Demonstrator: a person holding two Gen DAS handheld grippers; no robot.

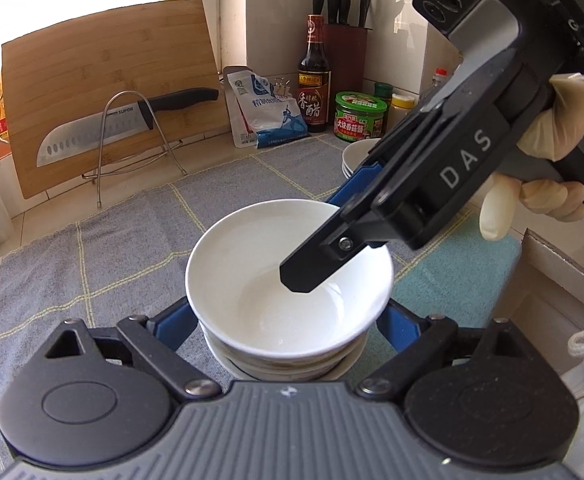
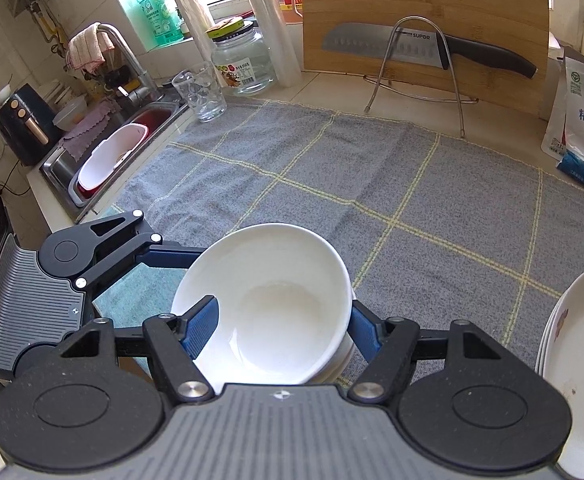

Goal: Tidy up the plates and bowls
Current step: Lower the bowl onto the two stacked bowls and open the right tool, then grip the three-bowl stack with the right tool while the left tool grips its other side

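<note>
white bowl [image 1: 288, 280] topmost on a stack of bowls [image 1: 284, 368], on the grey checked cloth [image 1: 112, 248]. right gripper [image 2: 282, 326] clamped on the bowl's rim, 1 blue finger [image 2: 202, 326] inside, the other outside. left gripper [image 1: 288, 322] spread wide around the stack's sides; contact impossible to tell. stack of plates [image 2: 575, 360] just right, cutting board [image 2: 423, 24] behind.

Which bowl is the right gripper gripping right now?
The top bowl of the stack: the right gripper has one finger inside it and one outside its rim. The bowls beneath sit between the left gripper's fingers.
</note>
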